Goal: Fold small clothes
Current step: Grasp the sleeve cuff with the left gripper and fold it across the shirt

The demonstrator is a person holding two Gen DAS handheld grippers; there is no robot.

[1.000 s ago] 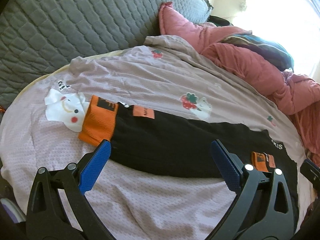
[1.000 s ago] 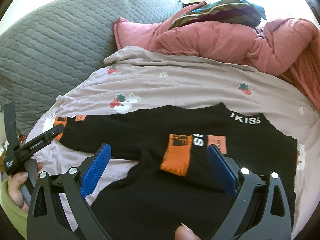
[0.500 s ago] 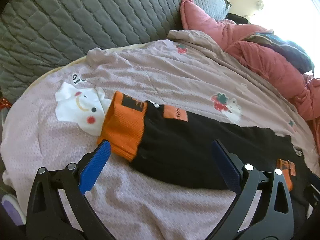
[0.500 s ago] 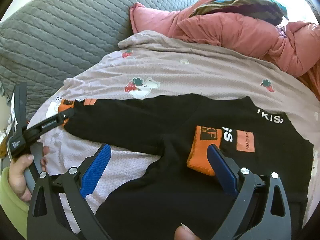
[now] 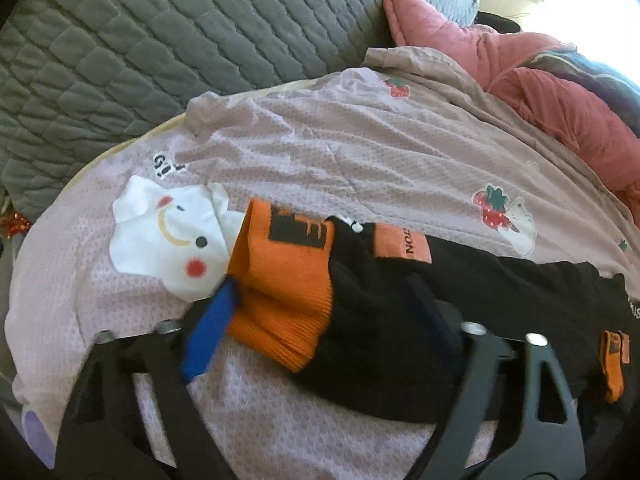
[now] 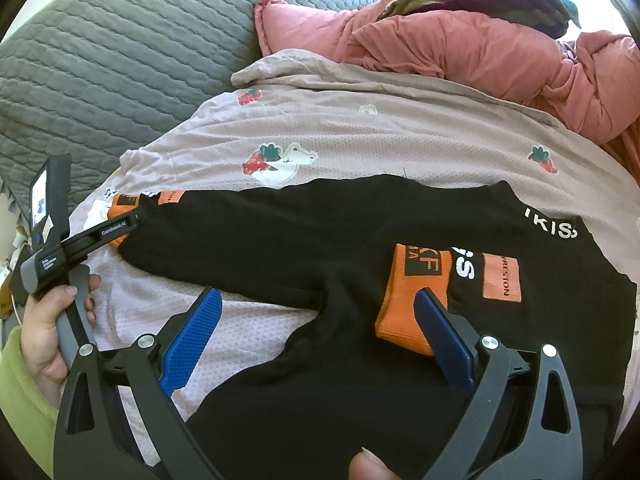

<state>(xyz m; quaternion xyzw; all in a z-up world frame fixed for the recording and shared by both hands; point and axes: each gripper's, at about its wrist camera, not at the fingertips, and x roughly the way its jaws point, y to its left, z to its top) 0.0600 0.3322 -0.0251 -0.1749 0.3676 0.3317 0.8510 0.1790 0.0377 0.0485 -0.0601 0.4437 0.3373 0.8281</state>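
Observation:
A black sweatshirt (image 6: 320, 240) with orange cuffs lies spread on the bed. In the left wrist view its long sleeve (image 5: 520, 292) ends in an orange cuff (image 5: 284, 292). My left gripper (image 5: 320, 286) is down over that sleeve end and its jaws are closing. The cuff and some black sleeve lie between them; the blue left pad (image 5: 212, 332) touches the cuff's edge. The right wrist view shows this gripper (image 6: 120, 228) at the far left sleeve tip. My right gripper (image 6: 316, 294) hangs open over the shirt body, its right pad (image 6: 444, 340) beside the other, folded-in cuff (image 6: 412, 292).
The lilac sheet (image 5: 360, 152) carries strawberry prints and a white bear patch (image 5: 172, 236) beside the cuff. A grey quilted cushion (image 5: 160, 40) rises behind. A pink-red quilt (image 6: 480, 48) with a striped cloth (image 6: 472, 4) on top is heaped at the back right. A hand (image 6: 48, 320) holds the left gripper.
My left gripper moved closer and lower onto the orange cuff, and its jaws narrowed from wide open around it. My right gripper sank toward the shirt body, still open.

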